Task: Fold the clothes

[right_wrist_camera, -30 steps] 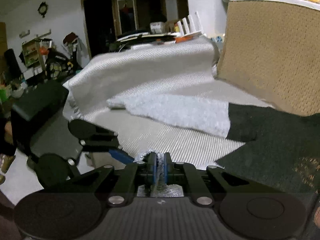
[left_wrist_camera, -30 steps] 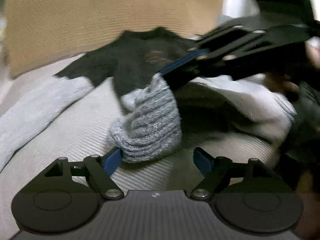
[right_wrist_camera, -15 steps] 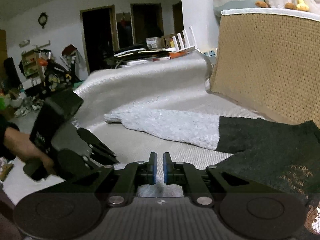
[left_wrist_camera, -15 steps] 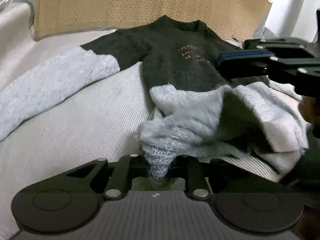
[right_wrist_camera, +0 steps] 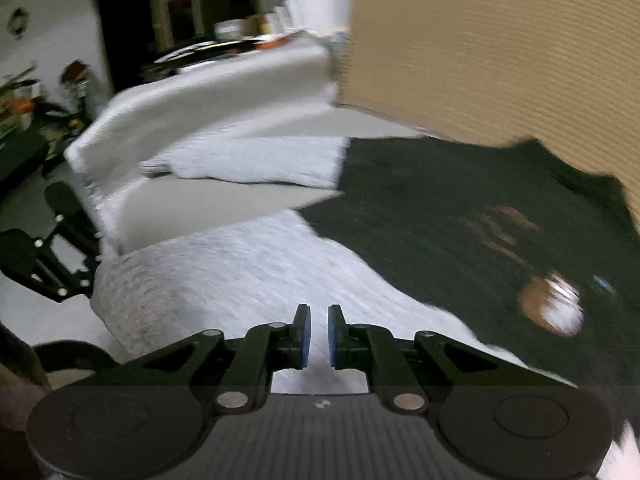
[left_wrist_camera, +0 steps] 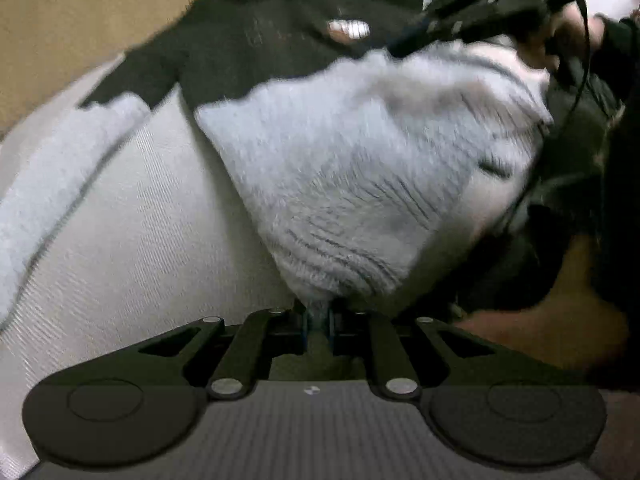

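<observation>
A second ago the left gripper [left_wrist_camera: 317, 322] had its jaws wide apart around the grey ribbed hem; now they are pinched tight on that hem, and the grey part of the sweater [left_wrist_camera: 360, 168] is pulled up into a wide, stretched fan in front of it. The right gripper [right_wrist_camera: 319, 338] held a bit of knit a second ago; now its blue pads stand a little apart with nothing between them, just above the grey knit, and its jaws have just been opening a little. The sweater is black on top and grey below, and it lies on the pale woven sofa seat [left_wrist_camera: 132, 240]. Close to the left gripper, the hem goes straight into the jaws. To the left of the stretched knit there is a bare strip of seat, and past that the grey sleeve [left_wrist_camera: 52, 184] lies flat along the seat. Further up, the black chest [right_wrist_camera: 460, 208] lies flat, and its collar edge touches the tan woven backrest [right_wrist_camera: 500, 48]. In the right wrist view, the pale armrest [right_wrist_camera: 208, 96] stands at the far end of the seat, with the sleeve end just in front of it. Behind that is a room with dark doorways [right_wrist_camera: 124, 36]. Both views are blurry.
</observation>
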`<state>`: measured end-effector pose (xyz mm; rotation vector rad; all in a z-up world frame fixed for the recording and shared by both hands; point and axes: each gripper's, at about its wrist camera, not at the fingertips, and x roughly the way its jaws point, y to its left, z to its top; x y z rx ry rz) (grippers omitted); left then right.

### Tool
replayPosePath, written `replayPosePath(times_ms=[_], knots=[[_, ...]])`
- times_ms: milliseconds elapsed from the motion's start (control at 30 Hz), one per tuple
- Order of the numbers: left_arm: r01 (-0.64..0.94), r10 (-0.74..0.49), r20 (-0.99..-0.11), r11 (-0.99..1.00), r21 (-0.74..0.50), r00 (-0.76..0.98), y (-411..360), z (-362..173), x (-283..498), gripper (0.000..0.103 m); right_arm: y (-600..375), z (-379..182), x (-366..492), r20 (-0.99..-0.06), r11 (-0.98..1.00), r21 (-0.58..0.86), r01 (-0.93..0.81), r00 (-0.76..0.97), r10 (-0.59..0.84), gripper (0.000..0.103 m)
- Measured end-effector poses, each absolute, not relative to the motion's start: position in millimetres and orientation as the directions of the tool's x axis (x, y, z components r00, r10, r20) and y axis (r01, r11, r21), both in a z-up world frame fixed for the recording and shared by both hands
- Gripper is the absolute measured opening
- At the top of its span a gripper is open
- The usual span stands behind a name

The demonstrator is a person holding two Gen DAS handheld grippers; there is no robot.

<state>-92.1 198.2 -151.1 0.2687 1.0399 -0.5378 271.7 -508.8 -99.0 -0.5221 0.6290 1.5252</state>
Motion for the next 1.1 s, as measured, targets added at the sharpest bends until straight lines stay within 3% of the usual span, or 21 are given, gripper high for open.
replayPosePath(times_ms=[267, 367, 500, 600, 733, 900, 1033, 1100], knots=[[0.484, -0.25, -0.915, 0.872, -0.071, 0.316, 228, -168, -94, 0.018, -567, -101, 346, -0.725, 0.295, 0.026, -0.955, 0.185, 0.663, 0.017], [0.407, -0.22, -0.902, 0.912, -0.054, 0.372, 245, -156, -80, 0.026, -588, -106, 372, -0.738, 0.406, 0.035, -0.913, 0.25, 0.627, 0.035], [0.292, -0.196, -0.859, 0.955, -0.058, 0.472, 266, -128, -53, 0.034, -612, -117, 389, -0.784, 0.487, 0.047, -0.872, 0.27, 0.559, 0.037], [0.243, -0.187, -0.827, 0.968, -0.062, 0.53, 277, -105, -36, 0.04, -626, -121, 376, -0.809, 0.446, 0.065, -0.893, 0.214, 0.547, 0.037], [0.209, -0.176, -0.795, 0.976, -0.063, 0.58, 283, -83, -7, 0.047, -628, -113, 326, -0.787, 0.243, 0.057, -0.968, 0.106, 0.607, 0.038], [0.195, -0.155, -0.777, 0.98, -0.043, 0.61, 275, -64, 25, 0.047, -604, -136, 256, -0.81, -0.035, -0.094, -0.995, 0.056, 0.583, 0.039], [0.21, -0.174, -0.748, 0.977, -0.047, 0.64, 262, -53, 38, 0.047, -595, -155, 231, -0.813, -0.133, -0.192, -0.972, 0.082, 0.576, 0.04], [0.231, -0.192, -0.744, 0.971, -0.052, 0.64, 252, -50, 43, 0.047, -596, -158, 226, -0.812, -0.178, -0.209, -0.962, 0.069, 0.58, 0.052]])
